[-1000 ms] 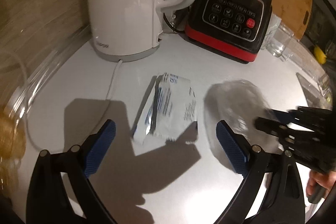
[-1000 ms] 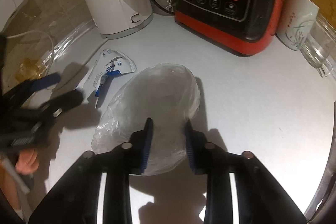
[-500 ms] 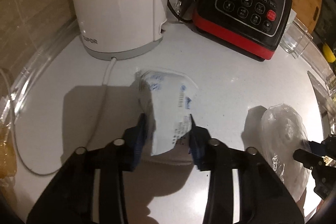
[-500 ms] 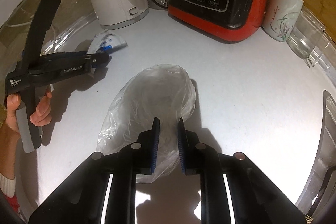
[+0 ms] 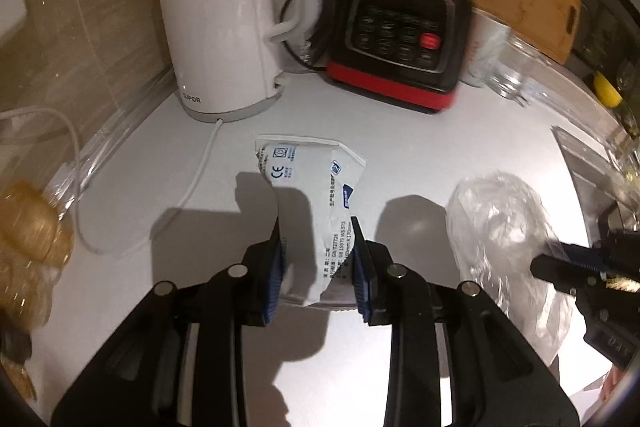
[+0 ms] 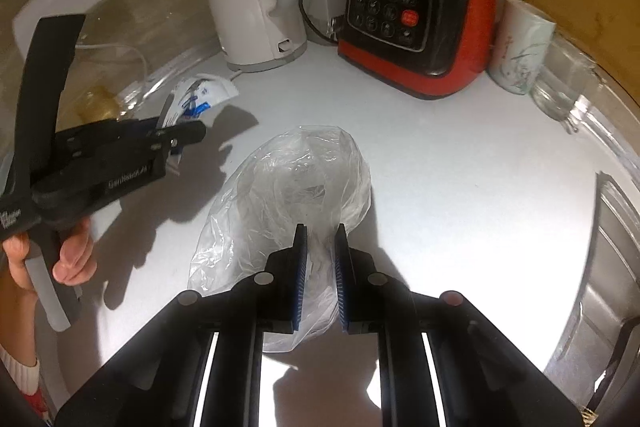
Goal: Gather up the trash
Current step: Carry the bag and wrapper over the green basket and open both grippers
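Kitchen counter (image 5: 440, 163), white and glossy, runs back to a white kettle (image 5: 216, 11) and a black-and-red blender (image 5: 404, 39), with a patterned cup (image 6: 520, 51) and a glass jar (image 6: 560, 91) just beside the blender. We have both pieces of trash in hand: our left gripper (image 5: 316, 255) is closed on the near end of a crumpled white wrapper (image 5: 316, 195), its jaws having just closed further onto it, and our right gripper (image 6: 320, 267) is clamped tight on the near edge of a clear plastic bag (image 6: 288, 195). We judge both pieces partly lifted off the counter, though their far ends may touch it. The risks we see come from how thin both grips are. The bag is slick film pinched only at its edge, so a quick swing could let it slide out of the pads. The wrapper is held by one corner, and its loose far end hangs near the kettle's white cord (image 5: 200, 167); dragging it low could catch that cord. Swinging either gripper wide could also knock the cup or jar.
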Demonstrator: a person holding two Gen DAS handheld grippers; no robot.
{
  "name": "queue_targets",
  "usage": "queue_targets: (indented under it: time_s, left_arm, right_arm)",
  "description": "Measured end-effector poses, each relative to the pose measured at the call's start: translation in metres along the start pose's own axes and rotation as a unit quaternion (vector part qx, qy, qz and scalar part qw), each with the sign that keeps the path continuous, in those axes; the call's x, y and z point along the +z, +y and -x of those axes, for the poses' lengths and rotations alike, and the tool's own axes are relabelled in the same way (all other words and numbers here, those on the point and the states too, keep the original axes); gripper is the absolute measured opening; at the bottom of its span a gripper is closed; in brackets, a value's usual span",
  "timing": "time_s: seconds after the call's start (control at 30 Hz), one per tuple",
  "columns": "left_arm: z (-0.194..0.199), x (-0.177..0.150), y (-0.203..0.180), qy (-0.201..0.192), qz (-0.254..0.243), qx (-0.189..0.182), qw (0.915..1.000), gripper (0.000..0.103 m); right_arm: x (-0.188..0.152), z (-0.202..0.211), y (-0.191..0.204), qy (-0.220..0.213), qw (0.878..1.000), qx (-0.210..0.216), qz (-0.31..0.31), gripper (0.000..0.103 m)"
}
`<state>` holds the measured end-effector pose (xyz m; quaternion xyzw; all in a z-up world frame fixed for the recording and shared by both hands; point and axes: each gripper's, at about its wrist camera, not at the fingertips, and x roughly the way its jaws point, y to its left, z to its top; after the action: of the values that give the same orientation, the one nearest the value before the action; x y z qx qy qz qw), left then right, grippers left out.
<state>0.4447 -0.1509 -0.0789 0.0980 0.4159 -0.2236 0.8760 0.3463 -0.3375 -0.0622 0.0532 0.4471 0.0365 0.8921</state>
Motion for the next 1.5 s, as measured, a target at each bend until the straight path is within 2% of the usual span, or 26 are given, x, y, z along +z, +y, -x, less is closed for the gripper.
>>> queue_targets:
  time_s: [0.27,0.47,0.63,0.73,0.93,1.13,1.33,1.5]
  left_arm:
    - [0.067,-0.059,-0.070,-0.010,0.012,0.000,0.9999,0.029]
    - [0.116,-0.099,-0.123,-0.018,0.046,-0.013,0.9987,0.029]
    - [0.170,-0.132,-0.156,-0.039,0.054,-0.015,0.9977,0.029]
    - [0.199,-0.156,-0.175,-0.048,0.047,-0.001,0.9978,0.029]
    - [0.231,-0.205,-0.203,-0.033,0.066,0.005,0.9973,0.029]
    - [0.243,-0.249,-0.225,-0.004,0.076,0.016,0.9969,0.029]
    - [0.245,-0.274,-0.240,0.015,0.093,0.016,0.9955,0.029]
    - [0.247,-0.281,-0.250,0.018,0.091,0.017,0.9955,0.029]
  right_arm:
    - [-0.060,0.068,-0.020,-0.012,1.000,0.003,0.012,0.014]
    - [-0.110,0.127,-0.039,-0.031,0.999,0.010,0.022,0.014]
    - [-0.143,0.177,-0.053,-0.055,0.998,0.028,0.031,0.014]
    - [-0.167,0.201,-0.059,-0.060,0.996,0.044,0.042,0.014]
    - [-0.218,0.218,-0.067,-0.037,0.995,0.073,0.055,0.014]
    - [-0.267,0.223,-0.068,-0.001,0.993,0.094,0.071,0.014]
    - [-0.303,0.222,-0.067,0.028,0.991,0.104,0.082,0.014]
    - [-0.318,0.218,-0.063,0.042,0.989,0.107,0.092,0.014]
